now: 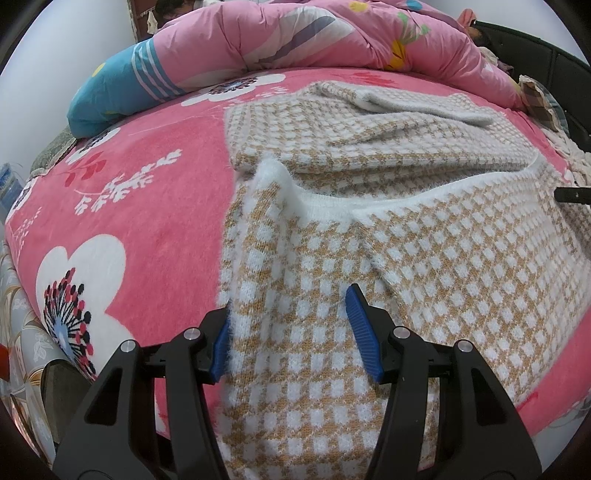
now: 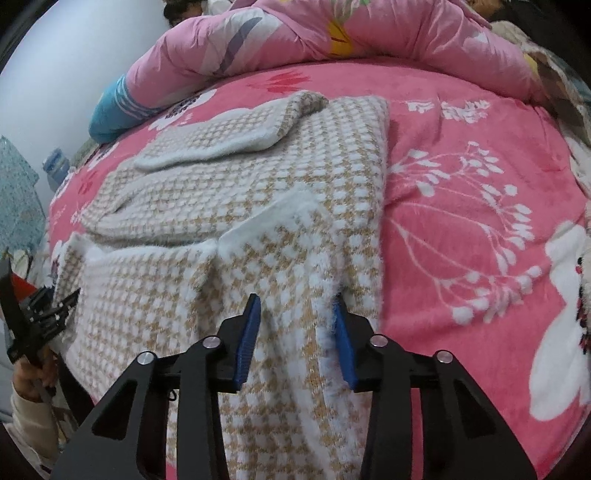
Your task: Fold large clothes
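Note:
A tan-and-white checked knit sweater [image 1: 369,155] [image 2: 258,177] lies spread on a pink flowered blanket [image 1: 147,206] [image 2: 461,206]. One sleeve [image 2: 221,140] is folded across its far part. Its near part, edged with a fuzzy white band [image 1: 388,199], is turned over the rest. My left gripper [image 1: 290,299] straddles the sweater's left edge; fabric lies flat between the blue pads and is not pinched. My right gripper [image 2: 295,297] straddles the right edge, where a fuzzy ridge of fabric rises between its pads [image 2: 343,343]. A hand [image 2: 33,373] holds the left gripper [image 2: 37,317] at the frame's edge.
A pink quilt [image 1: 295,33] [image 2: 332,37] with a blue end [image 1: 110,96] is heaped along the far side of the bed. Dark furniture [image 1: 554,62] stands at the far right. A plastic bottle [image 2: 55,166] stands beside the bed on the left.

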A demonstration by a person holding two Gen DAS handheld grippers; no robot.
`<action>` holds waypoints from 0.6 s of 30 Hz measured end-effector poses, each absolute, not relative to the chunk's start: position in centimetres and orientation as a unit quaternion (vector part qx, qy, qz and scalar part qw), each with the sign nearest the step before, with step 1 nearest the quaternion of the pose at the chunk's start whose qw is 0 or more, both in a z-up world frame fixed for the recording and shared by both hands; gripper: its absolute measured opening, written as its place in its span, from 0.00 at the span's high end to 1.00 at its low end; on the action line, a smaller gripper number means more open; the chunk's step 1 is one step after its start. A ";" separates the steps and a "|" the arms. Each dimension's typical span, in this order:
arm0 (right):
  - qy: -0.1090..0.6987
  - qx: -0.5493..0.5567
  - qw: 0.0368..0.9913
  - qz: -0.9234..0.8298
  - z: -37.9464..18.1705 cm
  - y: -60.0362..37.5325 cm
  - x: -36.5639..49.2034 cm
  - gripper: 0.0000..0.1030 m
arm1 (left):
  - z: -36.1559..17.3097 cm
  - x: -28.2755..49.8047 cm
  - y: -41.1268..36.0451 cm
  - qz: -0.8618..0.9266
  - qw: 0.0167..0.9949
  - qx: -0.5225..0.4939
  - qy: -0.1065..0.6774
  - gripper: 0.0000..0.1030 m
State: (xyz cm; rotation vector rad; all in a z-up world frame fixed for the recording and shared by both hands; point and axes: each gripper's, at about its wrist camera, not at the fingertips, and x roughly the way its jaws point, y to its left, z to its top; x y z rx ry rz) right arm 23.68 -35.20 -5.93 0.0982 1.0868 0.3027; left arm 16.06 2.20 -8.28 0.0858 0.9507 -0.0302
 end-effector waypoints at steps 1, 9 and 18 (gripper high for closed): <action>0.515 0.039 0.844 0.143 -5.8 -35.0 23.3 0.68 | -8.3 16.1 2.2 -0.015 0.888 0.042 0.457 0.48; 0.509 -0.001 0.849 0.142 -5.2 -33.9 21.9 0.73 | -8.3 16.1 2.3 -0.016 0.888 0.041 0.459 0.48; 0.509 -0.037 0.853 0.110 -6.1 -33.2 23.0 0.73 | -8.3 16.2 2.3 -0.017 0.888 0.042 0.458 0.48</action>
